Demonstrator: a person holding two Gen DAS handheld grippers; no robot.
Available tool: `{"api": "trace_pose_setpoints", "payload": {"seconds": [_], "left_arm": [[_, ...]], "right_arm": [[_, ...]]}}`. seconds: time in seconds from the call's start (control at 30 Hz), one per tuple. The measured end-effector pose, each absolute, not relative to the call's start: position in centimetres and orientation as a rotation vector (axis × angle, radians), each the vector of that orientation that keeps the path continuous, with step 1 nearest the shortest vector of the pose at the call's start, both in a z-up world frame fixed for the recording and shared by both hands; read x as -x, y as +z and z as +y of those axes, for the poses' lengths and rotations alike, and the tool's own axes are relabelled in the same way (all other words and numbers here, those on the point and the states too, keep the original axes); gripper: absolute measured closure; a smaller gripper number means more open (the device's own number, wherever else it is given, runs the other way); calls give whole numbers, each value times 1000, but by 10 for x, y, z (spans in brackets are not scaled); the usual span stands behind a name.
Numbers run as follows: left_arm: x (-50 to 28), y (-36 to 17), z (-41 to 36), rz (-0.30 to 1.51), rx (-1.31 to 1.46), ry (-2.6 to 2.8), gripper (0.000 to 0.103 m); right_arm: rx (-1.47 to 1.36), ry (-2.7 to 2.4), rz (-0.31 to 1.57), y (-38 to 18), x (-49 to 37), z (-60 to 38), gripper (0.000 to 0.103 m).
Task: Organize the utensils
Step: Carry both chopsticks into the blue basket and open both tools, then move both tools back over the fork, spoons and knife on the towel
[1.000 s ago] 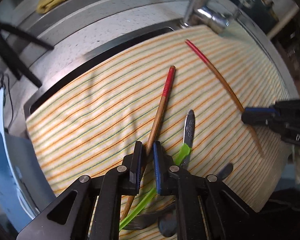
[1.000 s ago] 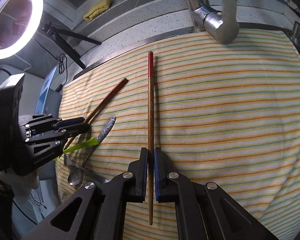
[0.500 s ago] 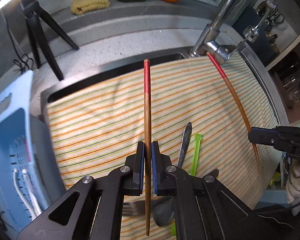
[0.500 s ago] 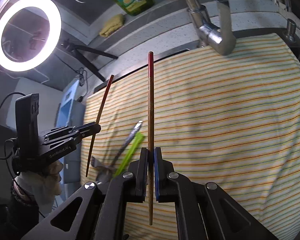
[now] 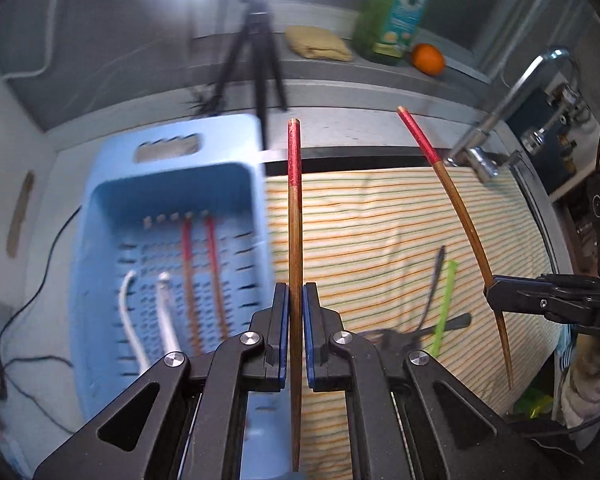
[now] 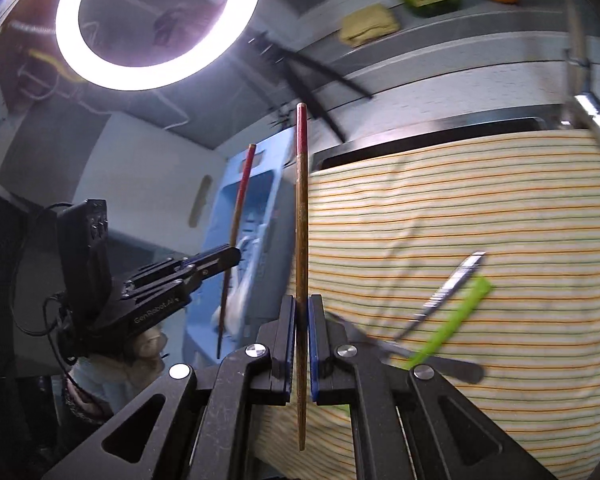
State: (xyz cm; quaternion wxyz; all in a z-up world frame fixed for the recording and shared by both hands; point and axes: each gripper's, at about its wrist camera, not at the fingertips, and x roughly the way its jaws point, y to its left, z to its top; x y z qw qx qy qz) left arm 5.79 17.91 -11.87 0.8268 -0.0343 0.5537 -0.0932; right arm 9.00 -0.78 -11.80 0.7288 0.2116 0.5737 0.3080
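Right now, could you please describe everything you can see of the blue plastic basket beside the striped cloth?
The blue plastic basket is a light blue rectangular tray with a cut-out handle slot in its far rim and a perforated, slotted floor. It sits on the counter against the left edge of the striped cloth. Inside lie two red-topped wooden chopsticks side by side and two white-handled utensils. Motion blur hides finer detail.

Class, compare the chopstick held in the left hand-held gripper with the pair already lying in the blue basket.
The held chopstick is off the cloth, clamped in the left hand-held gripper; the basket chopsticks lie flat, untouched. One is single; the others are paired. All are wooden with red ends.
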Motion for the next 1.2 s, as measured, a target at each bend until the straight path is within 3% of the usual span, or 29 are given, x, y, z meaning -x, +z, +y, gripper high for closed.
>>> {"api": "trace_pose_setpoints", "payload": {"seconds": [0.23, 0.53, 0.63, 0.77, 0.83, 1.2], "left_arm": [[-47, -129, 239, 1185, 137, -94, 98], [-49, -144, 262, 1200, 185, -67, 97], [-49, -141, 264, 1198, 170, -46, 87], [-41, -128, 273, 1162, 174, -35, 85], [-36, -123, 276, 1148, 174, -31, 79], [15, -107, 258, 1056, 137, 35, 69]], "right_arm": [[-488, 751, 1337, -135, -100, 79, 98], [-452, 731, 1392, -162, -105, 139, 96], [-437, 725, 1387, -160, -105, 145, 94], [-429, 734, 1371, -151, -106, 143, 90], [-421, 740, 1355, -147, -105, 142, 85], [-262, 764, 1238, -120, -87, 104, 75]]}}
